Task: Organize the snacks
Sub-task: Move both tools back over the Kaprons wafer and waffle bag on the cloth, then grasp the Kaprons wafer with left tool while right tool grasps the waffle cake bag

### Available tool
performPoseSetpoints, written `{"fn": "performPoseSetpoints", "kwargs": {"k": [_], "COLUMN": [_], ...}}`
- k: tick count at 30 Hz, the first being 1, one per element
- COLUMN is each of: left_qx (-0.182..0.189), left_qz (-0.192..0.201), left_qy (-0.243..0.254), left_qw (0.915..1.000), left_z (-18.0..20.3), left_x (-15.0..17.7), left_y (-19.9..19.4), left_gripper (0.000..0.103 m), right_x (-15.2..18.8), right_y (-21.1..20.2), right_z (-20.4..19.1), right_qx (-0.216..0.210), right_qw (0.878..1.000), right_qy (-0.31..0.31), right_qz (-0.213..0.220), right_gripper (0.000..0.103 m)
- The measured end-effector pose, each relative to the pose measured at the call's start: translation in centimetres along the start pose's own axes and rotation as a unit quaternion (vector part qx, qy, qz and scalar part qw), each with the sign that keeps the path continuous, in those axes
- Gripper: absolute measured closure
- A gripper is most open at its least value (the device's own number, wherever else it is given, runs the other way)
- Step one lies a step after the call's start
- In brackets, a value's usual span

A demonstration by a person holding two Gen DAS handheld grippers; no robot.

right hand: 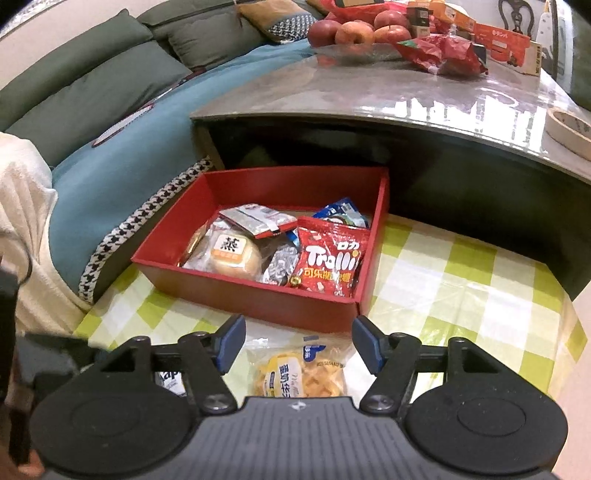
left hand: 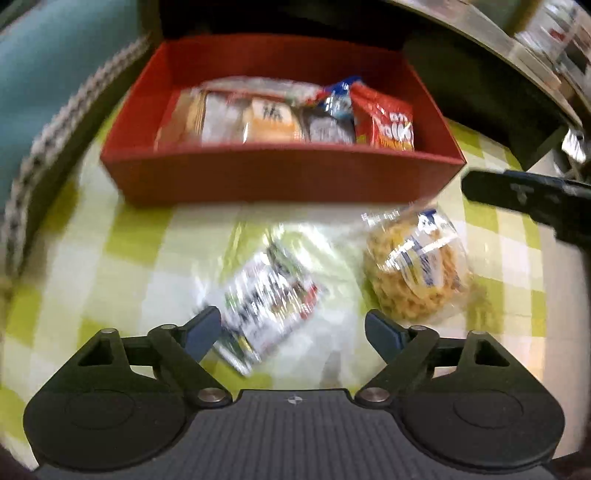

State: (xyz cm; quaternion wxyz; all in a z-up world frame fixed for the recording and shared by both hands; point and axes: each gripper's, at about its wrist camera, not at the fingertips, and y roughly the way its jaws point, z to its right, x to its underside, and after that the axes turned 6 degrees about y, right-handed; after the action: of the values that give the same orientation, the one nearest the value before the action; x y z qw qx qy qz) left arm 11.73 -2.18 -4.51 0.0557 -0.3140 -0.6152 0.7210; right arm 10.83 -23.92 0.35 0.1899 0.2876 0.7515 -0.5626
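- I've got the left gripper (left hand: 291, 334) over the green-and-white checked tablecloth (left hand: 122, 258), its blue-padded fingers spread wide and holding nothing.
- Between those fingers, a little ahead, lies a clear-wrapped snack packet with white, red and green print (left hand: 266, 295); it's blurred, so I can't read the label.
- Just to its right sits the clear bag of golden waffle-like pastry with a blue-and-white label (left hand: 417, 273), flat on the cloth and apart from the first packet.
- On the right wrist view, the right gripper (right hand: 299, 347) is spread wide too, nothing in it, with that pastry bag (right hand: 299, 373) lying under the gap between its fingers.
- Ahead of both stands the shallow red cardboard box (right hand: 258, 299), resting on the tablecloth, near the packets but not touching them.
- Inside the box: a round bun in a clear wrapper with an orange-and-white label (right hand: 231, 253) at the left, a red Trolli gummy bag (right hand: 330, 260) at the right, a silver foil sachet (right hand: 258, 218) on top towards the back, and a blue-and-white wrapper (right hand: 345, 212) behind the Trolli bag.
- Behind the box a grey glossy table (right hand: 369, 88) carries red apples (right hand: 358, 27).
- A teal cushion (right hand: 147, 147) lies along the left.
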Motion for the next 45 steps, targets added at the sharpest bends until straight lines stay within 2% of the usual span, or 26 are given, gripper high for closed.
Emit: {"fn": "performPoseSetpoints", "kwargs": {"k": [3, 6, 9, 13, 16, 18, 20, 23, 27, 28, 29, 32, 34, 37, 39, 45], "left_qx": [-0.004, 0.001, -0.031, -0.026, -0.024, -0.022, -0.005, 0.011, -0.011, -0.008, -0.006, -0.032, -0.046, -0.038, -0.047, -0.039], "left_qz": [-0.012, -0.028, -0.036, -0.058, -0.056, -0.055, -0.056, -0.060, -0.048, -0.049, -0.051, -0.052, -0.048, -0.052, -0.053, -0.037], "left_qy": [0.014, 0.059, 0.093, 0.053, 0.034, 0.023, 0.011, -0.009, -0.021, -0.031, -0.039, -0.034, -0.019, -0.037, -0.042, -0.066], "left_qw": [0.9998, 0.9978, 0.9946, 0.9966, 0.9976, 0.9980, 0.9984, 0.9981, 0.9986, 0.9983, 0.9979, 0.9976, 0.9976, 0.9972, 0.9967, 0.9964], "left_z": [-0.2, 0.8, 1.4, -0.1, -0.4, -0.2, 0.3, 1.0, 0.8, 0.7, 0.7, 1.4, 1.9, 1.6, 1.0, -1.4], "left_x": [-1.2, -1.8, -2.0, -1.7, -0.7, 0.2, 1.5, 3.4, 3.6, 3.4, 3.0, 2.1, 1.6, 1.7, 1.6, 2.2], "left_y": [1.7, 3.3, 4.6, 5.5, 4.6, 3.9, 3.2, 2.2, 2.1, 2.3, 2.7, 3.5, 3.5, 3.0, 3.1, 1.4], "left_gripper": [0.013, 0.011, 0.009, 0.014, 0.028, 0.034, 0.037, 0.037, 0.018, 0.018, 0.019, 0.026, 0.039, 0.039, 0.039, 0.039], "right_x": [0.1, 0.1, 0.0, -0.1, -0.2, -0.2, 0.0, 0.2, 0.3, 0.2, 0.1, -0.1, -0.2, -0.4, -0.2, 1.4], "right_y": [0.6, 1.1, 1.4, 1.6, 1.4, 1.3, 1.3, 1.2, 1.5, 1.6, 1.7, 1.9, 2.2, 2.1, 1.9, 3.7], "right_z": [0.4, 0.8, 1.1, 1.2, 1.2, 1.0, 1.0, 1.1, 1.6, 1.8, 1.9, 2.5, 3.1, 4.1, 4.3, 1.4], "right_qx": [0.007, 0.010, 0.012, 0.009, 0.008, 0.007, 0.009, 0.012, 0.021, 0.022, 0.022, 0.026, 0.029, 0.038, 0.039, 0.030], "right_qw": [1.000, 1.000, 1.000, 1.000, 1.000, 1.000, 0.999, 0.999, 0.999, 0.999, 0.998, 0.998, 0.998, 0.997, 0.997, 0.997], "right_qy": [0.004, 0.010, 0.013, 0.016, 0.018, 0.016, 0.018, 0.019, 0.026, 0.027, 0.030, 0.038, 0.042, 0.053, 0.057, 0.010], "right_qz": [-0.010, -0.017, -0.021, -0.024, -0.023, -0.023, -0.027, -0.031, -0.038, -0.040, -0.041, -0.043, -0.046, -0.046, -0.045, -0.077], "right_gripper": [0.034, 0.034, 0.034, 0.034, 0.034, 0.034, 0.034, 0.034, 0.034, 0.034, 0.034, 0.034, 0.034, 0.034, 0.033, 0.033]}}
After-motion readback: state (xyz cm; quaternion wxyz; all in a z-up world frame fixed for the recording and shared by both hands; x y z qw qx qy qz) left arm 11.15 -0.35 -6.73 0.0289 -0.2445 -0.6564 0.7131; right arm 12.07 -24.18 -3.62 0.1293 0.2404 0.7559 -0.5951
